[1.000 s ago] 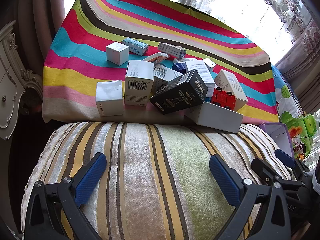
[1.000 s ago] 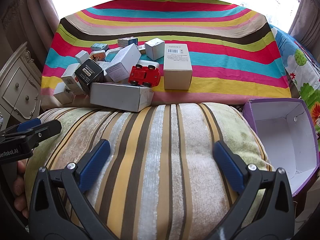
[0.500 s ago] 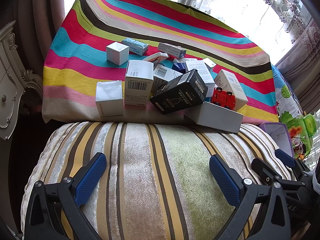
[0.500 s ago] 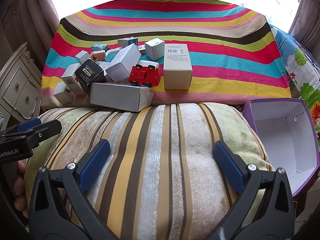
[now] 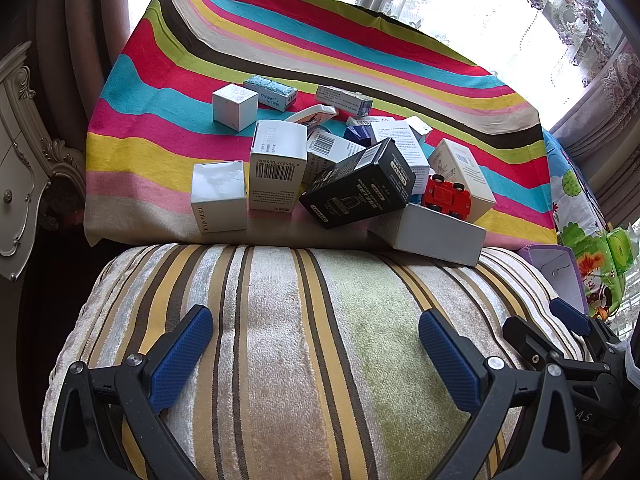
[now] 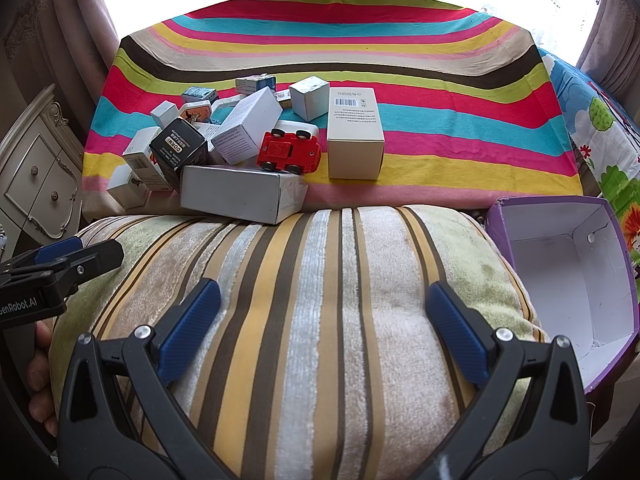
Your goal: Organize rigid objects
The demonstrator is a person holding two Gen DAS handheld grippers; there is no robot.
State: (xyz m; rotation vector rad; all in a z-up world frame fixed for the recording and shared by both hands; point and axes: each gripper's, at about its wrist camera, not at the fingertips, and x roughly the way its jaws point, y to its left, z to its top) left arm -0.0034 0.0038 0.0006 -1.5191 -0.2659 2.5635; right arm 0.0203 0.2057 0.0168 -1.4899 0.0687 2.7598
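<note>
Left wrist view: the left claw (image 5: 312, 354) is wide open, holding nothing, low over the soft striped cushion (image 5: 280, 320). The right claw (image 6: 322, 326) is wide open too, over the same cushion. The pile of small cardboard boxes (image 6: 224, 148) and the little red toy car (image 6: 289, 152) sit ahead on the rainbow-striped worktop (image 6: 440, 128). The purple open box (image 6: 568, 272) sits on the right.

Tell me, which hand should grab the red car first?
Probably right. The car lies closer to the middle of the right gripper's view, and the purple box sits on its side. Both grippers are open.
</note>
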